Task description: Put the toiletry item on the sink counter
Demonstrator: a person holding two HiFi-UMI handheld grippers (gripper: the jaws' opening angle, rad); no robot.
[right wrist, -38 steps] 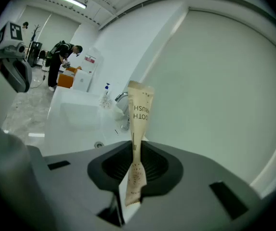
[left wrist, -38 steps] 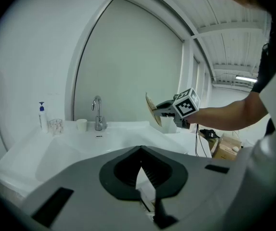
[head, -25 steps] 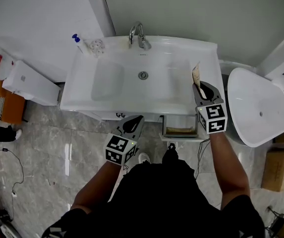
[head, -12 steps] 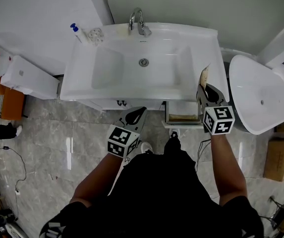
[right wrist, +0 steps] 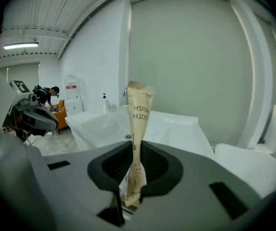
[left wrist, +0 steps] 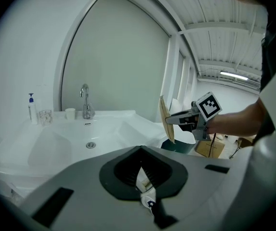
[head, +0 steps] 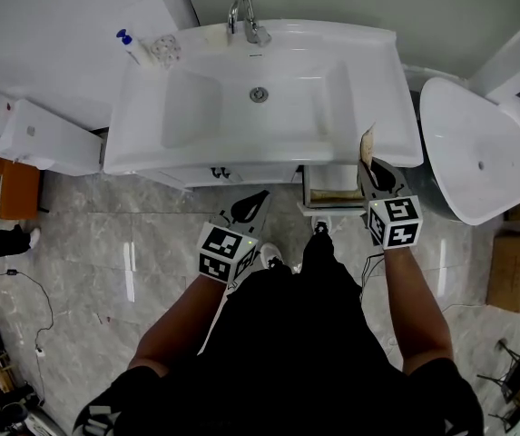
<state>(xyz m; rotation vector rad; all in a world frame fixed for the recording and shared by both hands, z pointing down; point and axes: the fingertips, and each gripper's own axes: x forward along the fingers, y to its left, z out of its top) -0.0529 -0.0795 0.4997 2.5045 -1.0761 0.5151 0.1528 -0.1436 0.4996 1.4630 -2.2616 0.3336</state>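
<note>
- sink desk [head: 396, 107]: right ledge is bare, with only a pump bottle [head: 131, 47] and a glass cup [head: 163, 47] at back left; nothing is placed yet.
- right gripper [head: 369, 165]: fingers pinch the paper toothbrush packet [right wrist: 138, 124] upright, in the air near the desk's front right corner, not touching it.
- left gripper [head: 256, 200]: low, in front of the desk, fingers closed on a small white sachet [left wrist: 146, 190].
- Probably left to do: carry the packet over the ledge, lower it, release.
</note>
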